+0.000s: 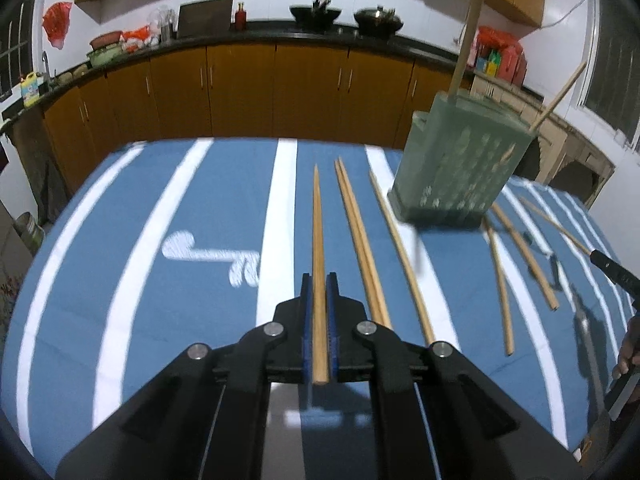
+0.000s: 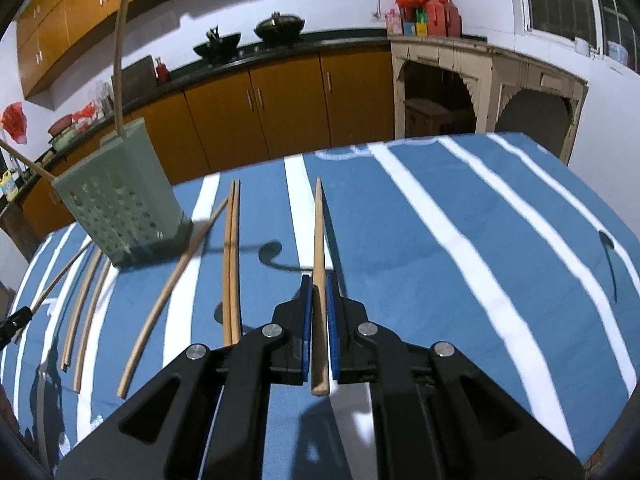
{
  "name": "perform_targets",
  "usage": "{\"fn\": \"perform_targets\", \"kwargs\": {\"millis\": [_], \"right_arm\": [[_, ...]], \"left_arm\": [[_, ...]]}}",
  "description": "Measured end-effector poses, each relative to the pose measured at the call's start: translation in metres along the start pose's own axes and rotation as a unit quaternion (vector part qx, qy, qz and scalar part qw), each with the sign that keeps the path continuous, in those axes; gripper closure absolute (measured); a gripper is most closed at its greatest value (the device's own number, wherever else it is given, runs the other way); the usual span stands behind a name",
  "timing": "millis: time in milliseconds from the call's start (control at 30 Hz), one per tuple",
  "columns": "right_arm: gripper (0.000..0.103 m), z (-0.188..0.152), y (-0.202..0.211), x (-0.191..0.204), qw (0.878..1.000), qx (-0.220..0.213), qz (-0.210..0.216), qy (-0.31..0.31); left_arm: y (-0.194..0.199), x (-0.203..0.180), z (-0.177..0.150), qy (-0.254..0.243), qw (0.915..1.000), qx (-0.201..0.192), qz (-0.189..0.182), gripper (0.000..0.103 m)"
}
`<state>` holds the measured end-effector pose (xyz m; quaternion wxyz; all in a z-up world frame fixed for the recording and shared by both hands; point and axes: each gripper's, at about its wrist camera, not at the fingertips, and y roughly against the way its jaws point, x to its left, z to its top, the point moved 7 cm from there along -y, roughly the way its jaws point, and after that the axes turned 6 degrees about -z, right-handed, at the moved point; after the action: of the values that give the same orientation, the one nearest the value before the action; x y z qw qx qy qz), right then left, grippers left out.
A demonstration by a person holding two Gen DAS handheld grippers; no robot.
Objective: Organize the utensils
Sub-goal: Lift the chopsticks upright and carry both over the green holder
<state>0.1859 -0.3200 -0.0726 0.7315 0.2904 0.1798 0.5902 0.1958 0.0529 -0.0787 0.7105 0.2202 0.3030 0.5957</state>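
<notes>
Nearest us, our left gripper [image 1: 319, 280] has its jaws closed on a chopstick [image 1: 319, 264] that runs straight forward between the blue pads, thick end toward the wrist, thin tip pointing at the far table edge. Our right gripper [image 2: 319, 282] likewise clamps its own chopstick [image 2: 318, 256], long axis forward, tip ahead and leaning very slightly left.

Beyond the left fingers, loose chopsticks lie on the blue striped tablecloth [image 1: 140, 264]: a touching pair [image 1: 360, 240] just right of the held one, a single stick [image 1: 400, 256] further right, then more [image 1: 520, 256] past the holder's base, all running roughly near to far. To the left of our left gripper we see open cloth out to the rounded table edge. In the right wrist view the cloth [image 2: 460, 240] to the right also lies open up to the far corner.

Further back stands the green perforated utensil holder [image 1: 456, 164], upright near the far edge, with two chopsticks [image 1: 468, 36] leaning out of its top. Behind the table run the orange cabinets [image 1: 240, 88].
</notes>
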Motion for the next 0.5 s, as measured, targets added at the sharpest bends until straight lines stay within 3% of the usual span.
{"fn": "perform_targets", "kwargs": {"millis": [267,500], "right_arm": [[0.095,0.04,0.031,0.002,0.998,-0.069,0.012,-0.002],[0.095,0.064,0.046,0.004,0.994,-0.102,0.024,-0.011]], "left_arm": [[0.037,-0.007,0.036,-0.011,0.998,-0.06,-0.014,0.095],[0.061,-0.01,0.064,-0.006,0.9944,-0.104,-0.022,0.095]]}}
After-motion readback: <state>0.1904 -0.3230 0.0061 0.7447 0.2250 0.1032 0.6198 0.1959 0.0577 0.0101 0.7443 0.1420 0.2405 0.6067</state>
